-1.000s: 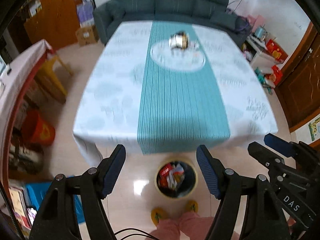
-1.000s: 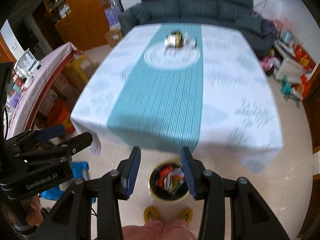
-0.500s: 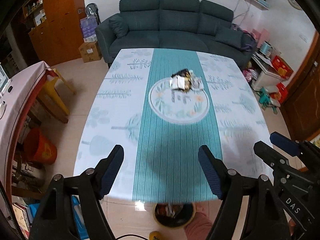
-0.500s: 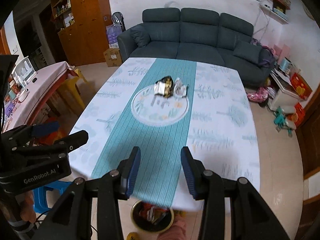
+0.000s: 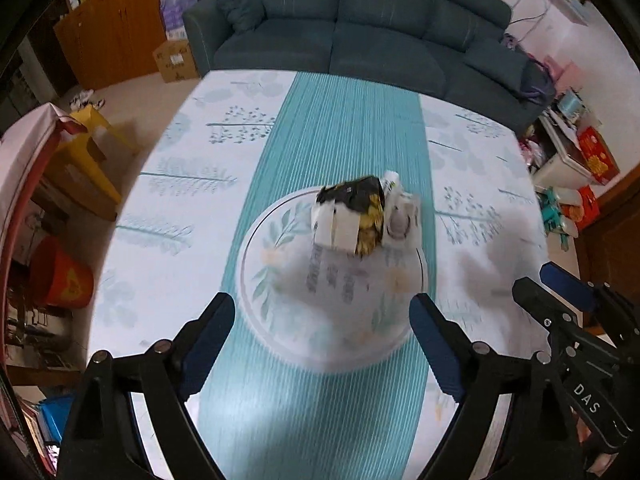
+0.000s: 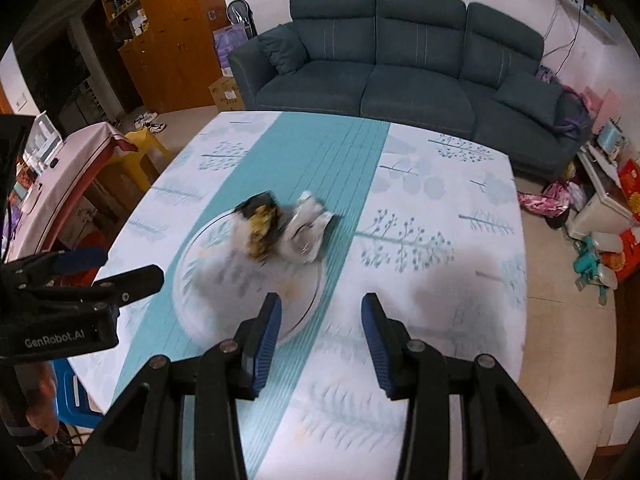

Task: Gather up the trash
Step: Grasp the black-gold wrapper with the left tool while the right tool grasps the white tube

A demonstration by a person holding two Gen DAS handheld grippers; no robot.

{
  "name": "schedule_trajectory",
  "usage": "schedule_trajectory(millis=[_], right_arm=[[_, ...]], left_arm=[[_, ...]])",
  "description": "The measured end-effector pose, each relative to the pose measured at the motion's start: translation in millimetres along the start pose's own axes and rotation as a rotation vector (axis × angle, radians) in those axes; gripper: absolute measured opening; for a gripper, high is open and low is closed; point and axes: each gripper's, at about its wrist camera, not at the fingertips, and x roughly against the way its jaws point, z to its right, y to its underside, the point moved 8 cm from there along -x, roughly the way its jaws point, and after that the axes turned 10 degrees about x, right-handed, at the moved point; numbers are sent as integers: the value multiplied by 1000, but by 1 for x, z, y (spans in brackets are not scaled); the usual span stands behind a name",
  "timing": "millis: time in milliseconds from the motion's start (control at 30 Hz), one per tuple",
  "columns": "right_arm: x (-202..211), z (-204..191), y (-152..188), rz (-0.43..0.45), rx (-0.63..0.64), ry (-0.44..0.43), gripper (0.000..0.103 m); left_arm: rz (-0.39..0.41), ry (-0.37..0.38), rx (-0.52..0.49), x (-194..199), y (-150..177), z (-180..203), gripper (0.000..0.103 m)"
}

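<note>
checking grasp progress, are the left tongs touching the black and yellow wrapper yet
Apart. The left wrist view shows the opening left tongs well short of the wrapper, tablecloth between them.

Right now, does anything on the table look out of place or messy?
Yes: a crumpled black-and-yellow snack wrapper and a crushed white packet lie heaped on the round printed mat mid-table. Nothing looks spilled or damaged; motion blur hides finer detail.

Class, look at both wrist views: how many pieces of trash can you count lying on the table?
2: a black-and-yellow snack wrapper on the round printed circle of the tablecloth, and a white crumpled wrapper touching its right side. Blur could hide smaller bits.
</note>
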Motion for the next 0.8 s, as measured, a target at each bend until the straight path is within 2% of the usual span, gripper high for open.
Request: schedule_trajectory(millis=[200,333,600,800], right_arm=[[-46,25,-24,-17,-25,-55,42],[-67,29,-28,-40,-44,-95,42],[-89,26,-32,-75,-29,-141,42],[-91,29,-38,-78,-18,-149,42]], left_arm=[[-79,-3,72,-59,-29,13,88],[-128,24,103,-87,-37,22,88],[-140,-12,124,-113,-50,25,88],[-187,16,182,-132,-51,15,85]])
